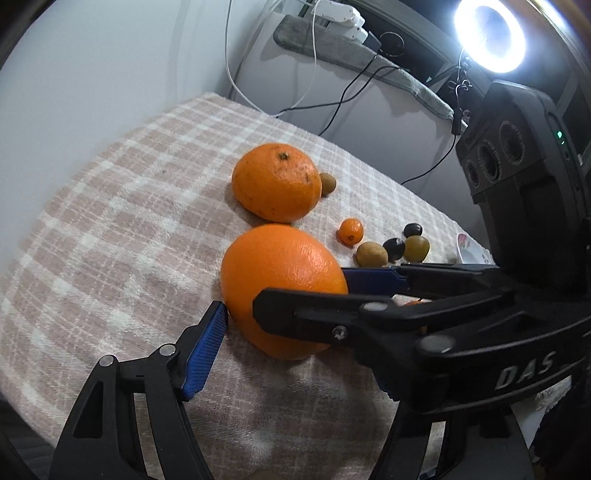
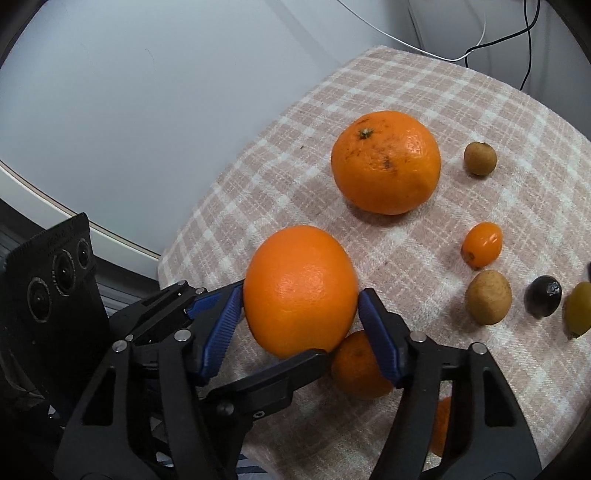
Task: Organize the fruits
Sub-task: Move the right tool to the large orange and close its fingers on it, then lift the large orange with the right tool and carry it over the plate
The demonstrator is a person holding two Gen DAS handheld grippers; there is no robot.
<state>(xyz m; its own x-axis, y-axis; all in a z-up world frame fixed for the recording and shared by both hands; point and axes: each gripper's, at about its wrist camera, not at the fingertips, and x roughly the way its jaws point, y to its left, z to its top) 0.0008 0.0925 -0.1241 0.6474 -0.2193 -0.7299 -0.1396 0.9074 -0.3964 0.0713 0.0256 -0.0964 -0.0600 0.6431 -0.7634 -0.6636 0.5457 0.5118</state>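
Note:
A smooth large orange point(image 2: 300, 291) sits on the checked cloth point(image 2: 406, 92). My right gripper point(image 2: 300, 321) is shut on it, one blue pad point(image 2: 221, 325) on each side. In the left wrist view the same orange point(image 1: 280, 280) has the right gripper's fingers point(image 1: 369, 280) around it. My left gripper point(image 1: 295, 354) is open; its left blue pad point(image 1: 205, 350) touches the orange's near side. A second large orange with a stem point(image 2: 386, 162) point(image 1: 277, 181) lies behind. A smaller orange point(image 2: 356, 365) lies under my right finger.
To the right lie a kumquat point(image 2: 482, 249), brown fruits point(image 2: 487, 297) point(image 2: 479, 158), a dark grape point(image 2: 542, 295) and a green grape point(image 2: 578, 312). A small bowl point(image 1: 471, 251) stands at the cloth's far right. Cables and a ring light point(image 1: 489, 35) are behind. The cloth's edge is close on the left.

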